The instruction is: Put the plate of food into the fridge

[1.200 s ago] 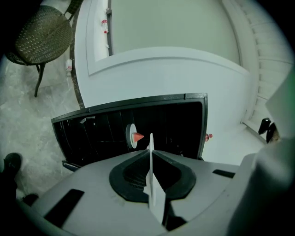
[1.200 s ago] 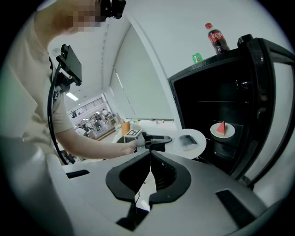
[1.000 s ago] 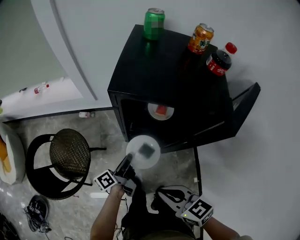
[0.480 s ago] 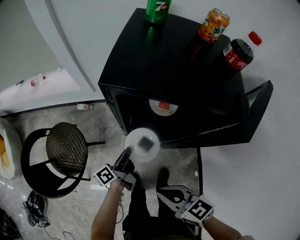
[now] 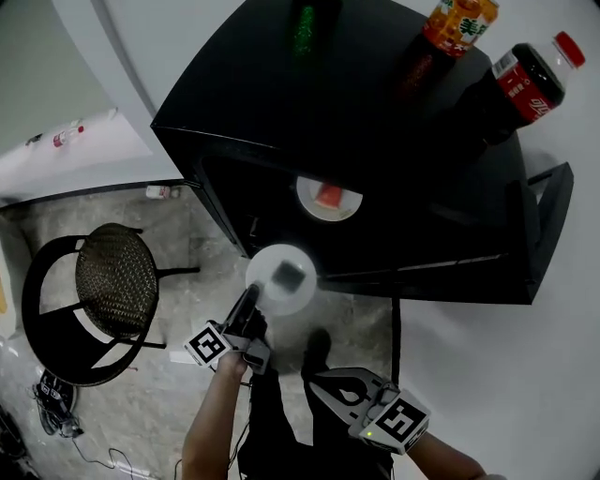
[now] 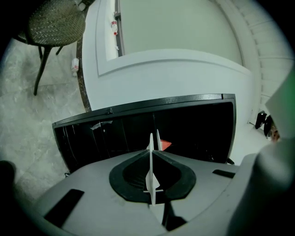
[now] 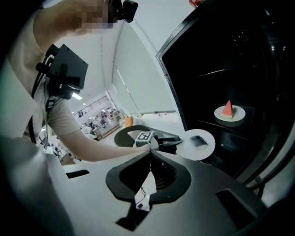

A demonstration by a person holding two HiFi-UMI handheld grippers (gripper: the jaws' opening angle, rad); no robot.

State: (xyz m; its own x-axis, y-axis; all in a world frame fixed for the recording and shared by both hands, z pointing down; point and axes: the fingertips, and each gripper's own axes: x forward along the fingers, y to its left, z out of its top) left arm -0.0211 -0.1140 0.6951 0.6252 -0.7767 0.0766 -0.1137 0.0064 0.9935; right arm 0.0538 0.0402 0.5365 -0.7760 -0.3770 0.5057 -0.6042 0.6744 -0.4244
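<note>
Plate [image 5: 281, 278], white, is hanging in the air just in front of the open fridge [image 5: 281, 103], not inside it. It is carrying one dark squarish piece [image 5: 290, 274], probably food but too blurred to say. Left gripper [image 5: 251, 302] is pinching the plate's near rim, jaws clamped tight on it; in the left gripper view the rim is showing edge-on between them. Right gripper [image 5: 323, 382] is hanging low at the right, well apart from the plate, jaws pressed together on nothing. Second plate [image 5: 307, 192] with a red wedge [image 5: 329, 196] is sitting on a shelf inside the fridge. Door [image 5: 546, 234] is standing open at the right. Cola bottle [image 5: 530, 75] and orange can [image 5: 459, 19] are standing on the fridge top. Chair [image 5: 103, 291] is standing on the floor [image 5: 141, 412] at the left.
</note>
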